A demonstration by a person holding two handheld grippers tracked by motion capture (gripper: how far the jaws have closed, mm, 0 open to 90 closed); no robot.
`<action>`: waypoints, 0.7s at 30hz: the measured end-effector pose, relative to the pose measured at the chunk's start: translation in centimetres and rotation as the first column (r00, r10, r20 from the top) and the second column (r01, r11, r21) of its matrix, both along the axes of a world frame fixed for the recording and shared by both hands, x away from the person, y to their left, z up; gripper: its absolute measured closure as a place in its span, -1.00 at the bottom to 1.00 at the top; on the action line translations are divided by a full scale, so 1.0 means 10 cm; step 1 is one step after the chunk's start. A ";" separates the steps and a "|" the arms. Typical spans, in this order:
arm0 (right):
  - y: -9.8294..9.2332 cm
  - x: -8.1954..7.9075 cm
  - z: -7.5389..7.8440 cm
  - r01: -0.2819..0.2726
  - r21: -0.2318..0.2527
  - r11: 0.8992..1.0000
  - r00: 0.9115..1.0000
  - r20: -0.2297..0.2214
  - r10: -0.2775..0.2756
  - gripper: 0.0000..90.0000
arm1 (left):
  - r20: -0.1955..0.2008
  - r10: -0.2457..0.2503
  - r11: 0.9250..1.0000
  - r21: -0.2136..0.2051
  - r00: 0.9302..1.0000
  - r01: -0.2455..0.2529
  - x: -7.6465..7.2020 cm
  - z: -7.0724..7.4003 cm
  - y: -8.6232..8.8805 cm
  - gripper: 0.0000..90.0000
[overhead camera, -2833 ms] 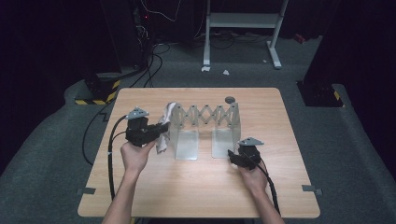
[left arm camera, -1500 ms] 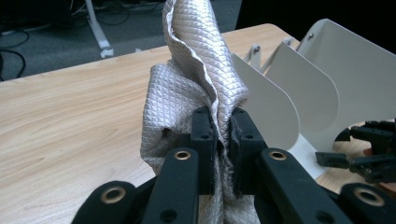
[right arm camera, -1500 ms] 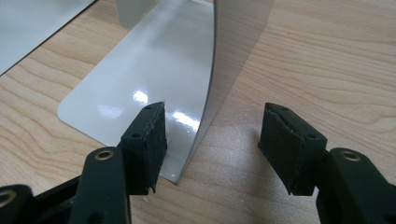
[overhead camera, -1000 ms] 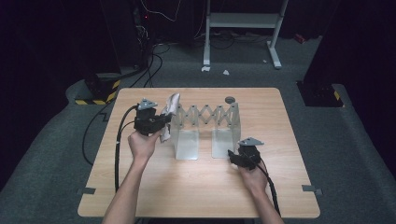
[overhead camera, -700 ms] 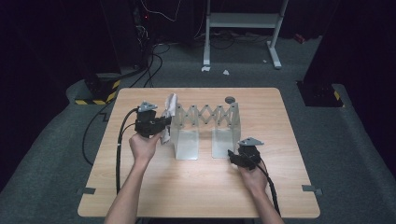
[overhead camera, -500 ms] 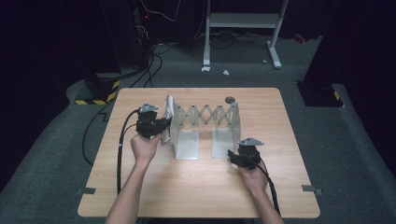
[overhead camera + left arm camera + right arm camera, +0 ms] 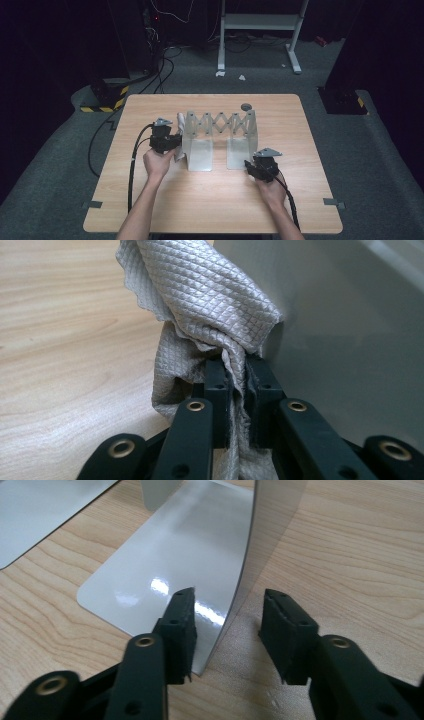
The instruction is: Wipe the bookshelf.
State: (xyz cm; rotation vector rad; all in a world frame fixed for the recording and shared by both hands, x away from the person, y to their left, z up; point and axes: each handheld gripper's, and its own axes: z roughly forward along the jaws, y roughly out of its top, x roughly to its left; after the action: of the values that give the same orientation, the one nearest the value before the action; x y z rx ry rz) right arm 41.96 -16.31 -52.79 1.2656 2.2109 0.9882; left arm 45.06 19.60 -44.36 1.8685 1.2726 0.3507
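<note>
A grey metal rack [image 7: 220, 125] with an accordion lattice and two upright plates stands mid-table. My left gripper [image 7: 175, 144] [image 7: 235, 365] is shut on a grey quilted cloth [image 7: 180, 122] [image 7: 210, 295], which presses against the rack's left plate [image 7: 350, 340]. My right gripper [image 7: 250, 165] [image 7: 229, 597] straddles the near edge of the right upright plate [image 7: 270, 520]. Its jaws have just been closing. The plate stands between them with a gap on each side. That plate's flat foot [image 7: 165, 560] lies on the wood.
A small dark round object [image 7: 246, 106] lies on the table [image 7: 210, 210] behind the rack. The left gripper's cable [image 7: 132, 165] runs along the table's left side. A white stand [image 7: 260, 22] is on the floor beyond.
My left gripper has come down alongside the rack's left plate with the cloth in it. The right hand has stayed where it was.
</note>
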 end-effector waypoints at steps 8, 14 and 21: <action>0.01 -0.01 0.00 -0.008 -0.008 1.000 1.000 0.012 0.008 0.57 | -0.043 0.007 1.000 0.018 0.999 -0.006 0.04 -0.17 -0.02 0.82; 0.00 0.00 0.00 -0.004 0.004 1.000 1.000 0.004 0.004 0.59 | -0.070 0.003 1.000 0.013 0.998 -0.002 0.07 -0.29 -0.02 0.82; 0.00 0.00 0.00 -0.003 0.007 1.000 1.000 0.001 0.003 0.59 | -0.127 0.005 1.000 0.031 0.992 -0.001 0.14 -0.49 -0.05 0.82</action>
State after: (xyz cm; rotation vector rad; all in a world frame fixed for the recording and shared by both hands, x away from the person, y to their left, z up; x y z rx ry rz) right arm 41.92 -16.26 -52.78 1.2647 2.2108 0.9981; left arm 46.45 19.10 -49.24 1.9417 1.3618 0.2571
